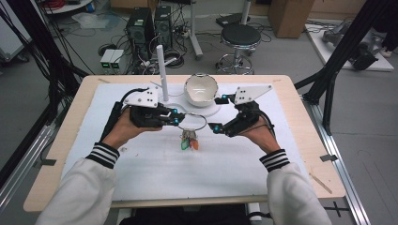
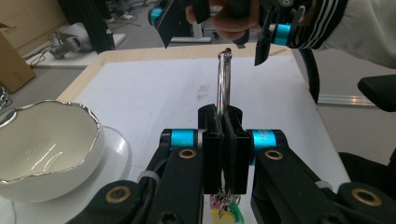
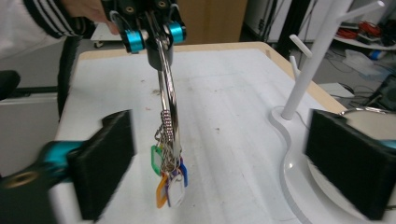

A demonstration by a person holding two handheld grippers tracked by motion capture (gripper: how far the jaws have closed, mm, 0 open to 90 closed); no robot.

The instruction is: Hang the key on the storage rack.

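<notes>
A large metal ring (image 1: 195,122) carries a chain with several coloured key tags (image 1: 189,142) that hang down to the white mat. My left gripper (image 1: 180,116) is shut on the ring's left side; in the left gripper view its pads (image 2: 224,140) pinch the ring (image 2: 224,79) edge-on. My right gripper (image 1: 216,113) stands open at the ring's right side. In the right gripper view the ring (image 3: 167,93) and tags (image 3: 170,182) hang between its wide-set pads (image 3: 105,158), touching neither. The left gripper (image 3: 156,44) holds the ring's far end there.
A white bowl with a silver rim (image 1: 201,89) sits on a white base plate (image 1: 213,110) just behind the grippers. A white branched stand (image 1: 162,70) rises beside it. The table's wooden edge (image 1: 300,108) borders the mat; a stool and computers stand on the floor beyond.
</notes>
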